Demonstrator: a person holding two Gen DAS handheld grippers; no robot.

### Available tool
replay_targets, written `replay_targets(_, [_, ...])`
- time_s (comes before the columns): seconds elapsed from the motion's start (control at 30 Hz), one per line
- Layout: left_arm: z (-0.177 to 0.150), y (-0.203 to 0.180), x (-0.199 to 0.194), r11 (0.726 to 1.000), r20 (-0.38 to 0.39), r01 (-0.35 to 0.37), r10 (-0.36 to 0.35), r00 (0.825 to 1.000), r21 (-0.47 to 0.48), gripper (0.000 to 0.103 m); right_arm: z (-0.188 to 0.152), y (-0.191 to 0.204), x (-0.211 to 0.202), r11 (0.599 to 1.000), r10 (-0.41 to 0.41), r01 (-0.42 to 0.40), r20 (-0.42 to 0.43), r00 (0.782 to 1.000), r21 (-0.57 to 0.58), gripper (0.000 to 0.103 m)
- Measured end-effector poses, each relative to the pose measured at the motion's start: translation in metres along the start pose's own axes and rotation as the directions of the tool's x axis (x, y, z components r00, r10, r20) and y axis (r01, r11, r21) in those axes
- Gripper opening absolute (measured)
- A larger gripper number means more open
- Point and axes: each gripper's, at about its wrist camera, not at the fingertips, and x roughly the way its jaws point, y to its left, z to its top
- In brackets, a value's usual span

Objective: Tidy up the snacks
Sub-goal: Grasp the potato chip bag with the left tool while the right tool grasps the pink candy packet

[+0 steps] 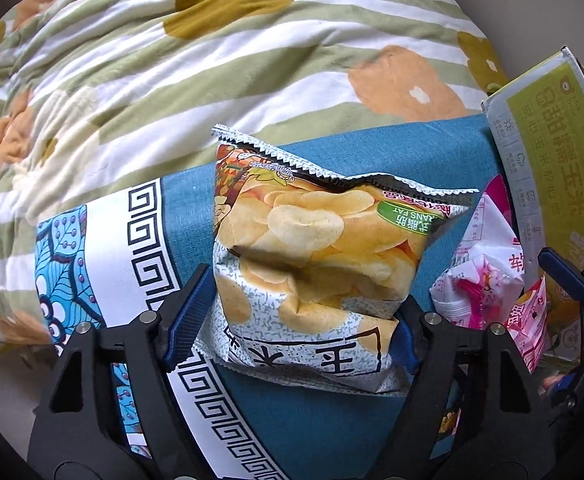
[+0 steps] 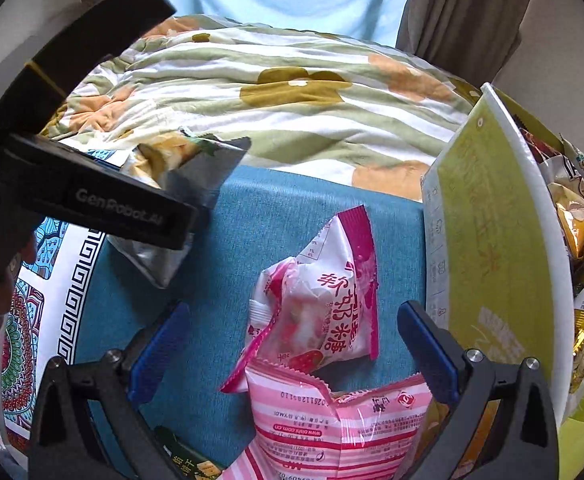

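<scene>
My left gripper (image 1: 297,320) is shut on a chip bag (image 1: 311,248) and holds it above the teal cloth (image 1: 331,420); the same bag (image 2: 180,184) and the left gripper body show at the left of the right wrist view. My right gripper (image 2: 292,332) is open around a pink and white candy packet (image 2: 323,304) that lies on the cloth, pads apart from it. A pink striped packet (image 2: 331,428) lies just under it. A yellow-green cardboard box (image 2: 487,264) stands at the right with several snack bags (image 2: 575,232) inside. The box also shows in the left wrist view (image 1: 547,136).
A striped floral quilt (image 1: 172,80) lies behind the cloth. The cloth has a white key-pattern border (image 1: 148,240) at the left. A green packet (image 2: 196,460) lies at the bottom near the right gripper. Curtains (image 2: 459,4) hang in the back.
</scene>
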Motion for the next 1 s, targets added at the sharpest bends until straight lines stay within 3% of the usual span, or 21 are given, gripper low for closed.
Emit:
replay_targets(0.3, [-0.009, 0.016, -0.012, 0.999, 0.04, -0.032, 0.032, 0.999, 0.019, 0.063, 0.009, -0.006, 0.03, 0.998, 0.026, -0.022, -0.081, 0.996, 0.052, 0.101])
replay_targets(0.4, [-0.013, 0.015, -0.015, 0.999, 0.05, -0.045, 0.044, 0.998, 0.031, 0.059, 0.01, -0.016, 0.039, 0.988, 0.073, -0.055, -0.119, 0.99, 0.142, 0.095])
replay_targets(0.57, [-0.022, 0.012, -0.015, 0.998, 0.054, -0.049, 0.046, 0.997, 0.042, 0.059, 0.008, -0.02, 0.044, 0.984, 0.071, -0.046, -0.148, 0.986, 0.169, 0.084])
replay_targets(0.83, [-0.027, 0.012, -0.017, 0.998, 0.064, -0.046, 0.043, 0.997, 0.034, 0.057, 0.019, -0.008, 0.044, 0.99, 0.076, -0.057, -0.143, 0.987, 0.128, 0.064])
replay_targets(1.0, [-0.031, 0.014, -0.02, 0.999, 0.066, -0.046, 0.044, 0.997, 0.028, 0.055, 0.024, -0.004, 0.042, 0.987, 0.103, -0.088, -0.109, 0.989, 0.136, 0.058])
